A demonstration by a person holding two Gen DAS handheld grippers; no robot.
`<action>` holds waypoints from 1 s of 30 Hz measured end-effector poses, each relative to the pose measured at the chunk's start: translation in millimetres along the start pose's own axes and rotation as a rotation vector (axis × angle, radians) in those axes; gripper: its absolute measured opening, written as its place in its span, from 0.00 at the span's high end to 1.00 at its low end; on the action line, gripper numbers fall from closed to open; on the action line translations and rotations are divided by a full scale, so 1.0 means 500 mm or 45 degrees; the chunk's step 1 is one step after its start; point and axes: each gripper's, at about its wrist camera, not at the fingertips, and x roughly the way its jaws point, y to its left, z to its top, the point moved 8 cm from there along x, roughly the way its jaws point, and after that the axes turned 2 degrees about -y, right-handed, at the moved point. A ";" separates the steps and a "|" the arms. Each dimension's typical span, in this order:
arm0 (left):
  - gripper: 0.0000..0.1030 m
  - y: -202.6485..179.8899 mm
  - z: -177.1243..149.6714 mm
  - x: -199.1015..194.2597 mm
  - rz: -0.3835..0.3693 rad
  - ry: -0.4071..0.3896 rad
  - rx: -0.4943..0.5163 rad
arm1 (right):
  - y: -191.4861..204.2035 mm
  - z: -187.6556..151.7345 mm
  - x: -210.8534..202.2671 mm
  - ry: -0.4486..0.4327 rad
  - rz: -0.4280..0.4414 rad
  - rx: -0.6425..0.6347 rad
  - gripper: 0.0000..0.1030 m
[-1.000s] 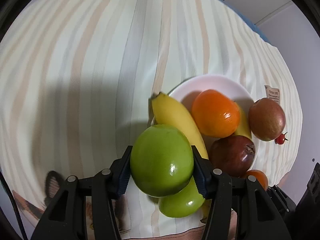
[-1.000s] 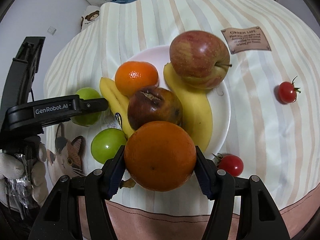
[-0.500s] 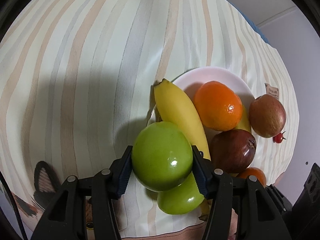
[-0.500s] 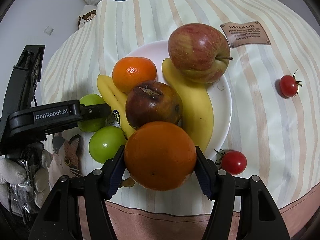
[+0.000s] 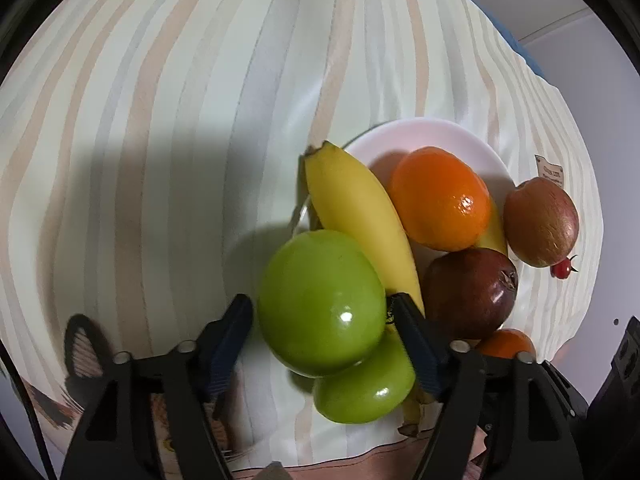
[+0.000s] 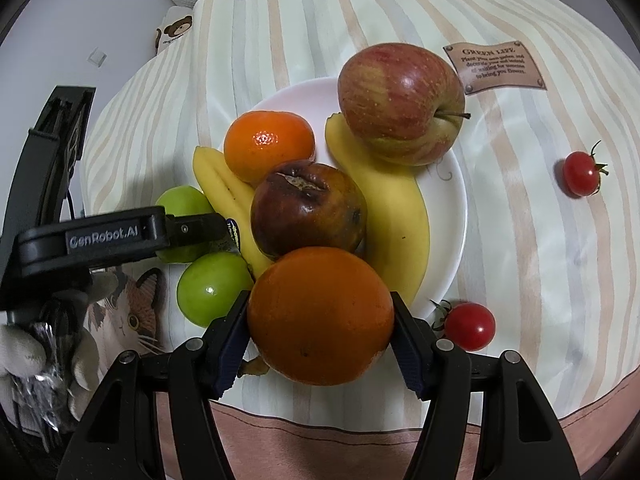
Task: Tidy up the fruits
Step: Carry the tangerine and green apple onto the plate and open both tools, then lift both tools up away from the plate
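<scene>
1. Green and glossy, the larger apple (image 5: pixel 322 302) sits between the pads of the left gripper (image 5: pixel 320 320), whose jaws have just been opening: a gap shows at the left pad, and the right pad looks barely clear. In my judgement the release is in hand, so draw straight back without nudging it; it rests against the banana (image 5: pixel 360 220) and a second green apple (image 5: pixel 364 384), off the plate.
2. White plate (image 5: pixel 432 132) beyond the fingertips: it holds the tangerine (image 5: pixel 440 198) and a dark bruised fruit (image 5: pixel 470 292).
3. Right wrist view: the right gripper (image 6: pixel 320 328) clamps the orange (image 6: pixel 320 316), both pads pressing it, at the plate's near edge. Ahead sit the red apple (image 6: pixel 400 102) on the plate, and two cherry tomatoes (image 6: pixel 469 326) on the striped cloth (image 6: pixel 540 240).
</scene>
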 end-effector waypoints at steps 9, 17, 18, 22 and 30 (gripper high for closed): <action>0.14 -0.008 0.005 -0.018 0.035 -0.047 0.026 | 0.003 0.005 0.004 0.013 -0.017 -0.002 0.23; 0.13 -0.014 0.004 -0.030 0.046 -0.080 0.022 | -0.008 0.010 -0.006 0.014 0.004 0.017 0.08; 0.13 -0.015 0.003 -0.031 0.045 -0.082 0.023 | -0.011 0.008 -0.007 0.012 0.003 0.017 0.08; 0.13 -0.013 -0.001 -0.050 0.057 -0.109 0.027 | -0.017 0.007 -0.019 0.002 0.001 0.022 0.08; 0.13 -0.021 -0.045 -0.153 0.232 -0.317 0.101 | -0.024 0.010 -0.084 -0.059 -0.057 -0.020 0.04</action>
